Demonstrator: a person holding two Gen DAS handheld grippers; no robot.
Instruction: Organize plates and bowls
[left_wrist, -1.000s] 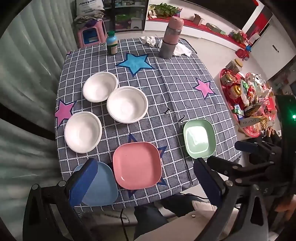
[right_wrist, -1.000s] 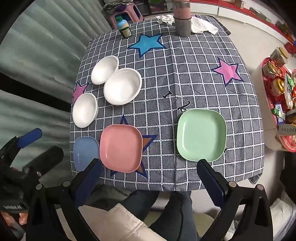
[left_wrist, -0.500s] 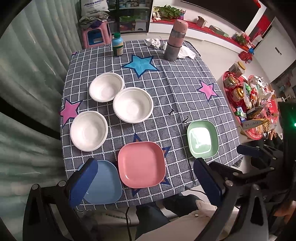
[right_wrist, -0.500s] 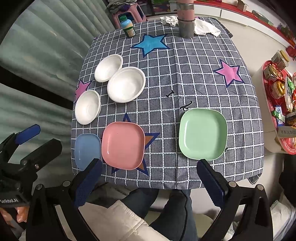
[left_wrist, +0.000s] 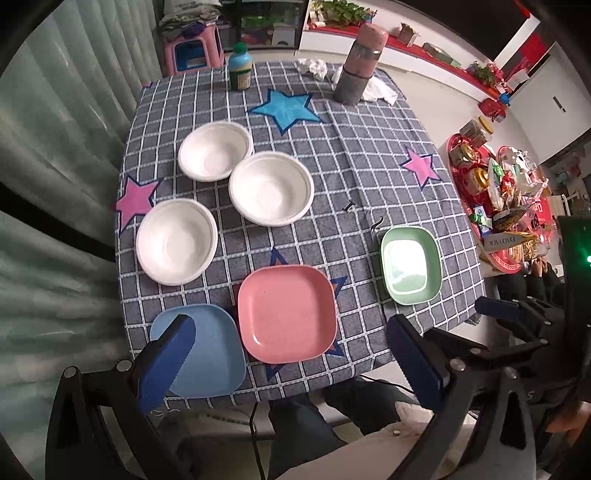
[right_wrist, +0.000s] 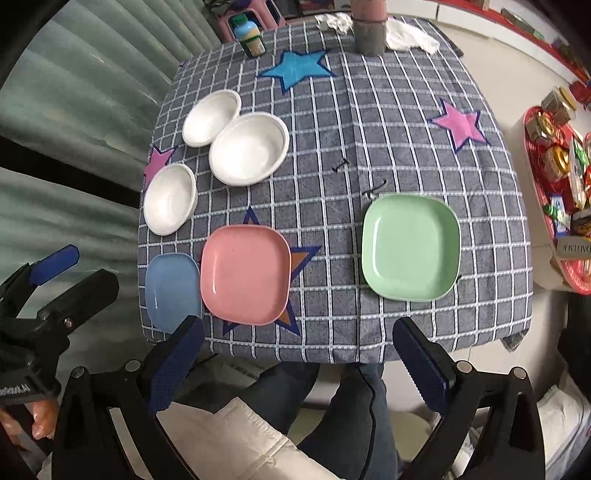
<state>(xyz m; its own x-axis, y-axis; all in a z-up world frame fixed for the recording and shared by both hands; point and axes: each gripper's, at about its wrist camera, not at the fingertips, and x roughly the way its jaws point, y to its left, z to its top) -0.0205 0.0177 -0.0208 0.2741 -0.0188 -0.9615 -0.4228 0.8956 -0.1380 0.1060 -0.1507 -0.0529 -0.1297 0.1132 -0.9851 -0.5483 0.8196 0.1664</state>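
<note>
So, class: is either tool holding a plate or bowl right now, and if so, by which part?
Nothing is held. The left tool and right tool both hang open above the near table edge, short of the plates.

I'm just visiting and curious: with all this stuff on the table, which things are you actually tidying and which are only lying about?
For the job: pink plate, blue plate, green plate, three white bowls.

Just lying about: green-capped bottle, tall flask, crumpled white tissues, red snack tray off to the side.
</note>
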